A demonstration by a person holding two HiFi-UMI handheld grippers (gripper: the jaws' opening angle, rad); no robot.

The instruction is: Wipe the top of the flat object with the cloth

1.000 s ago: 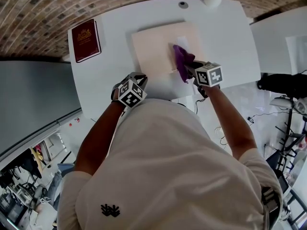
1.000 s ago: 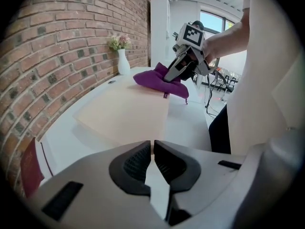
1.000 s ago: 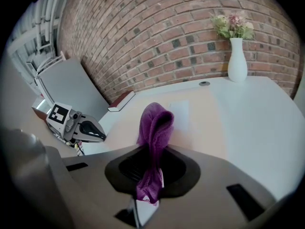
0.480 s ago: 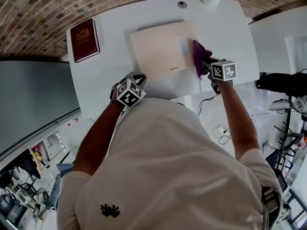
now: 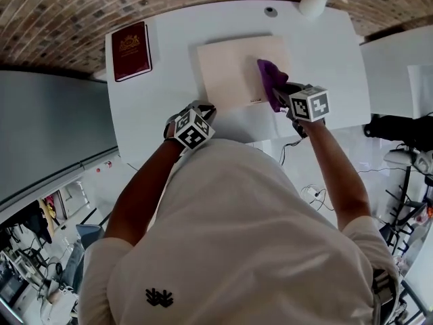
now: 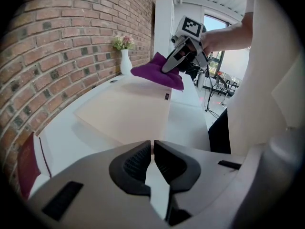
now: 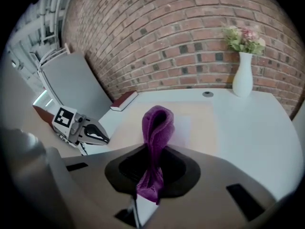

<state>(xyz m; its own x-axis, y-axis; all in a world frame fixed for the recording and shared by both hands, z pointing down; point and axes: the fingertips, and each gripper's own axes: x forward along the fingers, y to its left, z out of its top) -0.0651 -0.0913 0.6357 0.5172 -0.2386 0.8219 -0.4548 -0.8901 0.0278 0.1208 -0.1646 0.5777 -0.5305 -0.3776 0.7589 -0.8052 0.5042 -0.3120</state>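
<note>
Purple cloth [image 5: 268, 78], clamped in the right gripper [image 5: 279, 95], rests on the beige board [image 5: 226, 70]; left gripper [image 5: 203, 108] closed, empty.

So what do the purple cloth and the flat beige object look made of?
The purple cloth looks like soft, fuzzy fabric, maybe microfibre or fleece: it bunches in limp folds in the right gripper. The flat object is pale beige, matte, thin and straight-edged: probably board or laminated wood, though card or plastic can't be ruled out.
</note>
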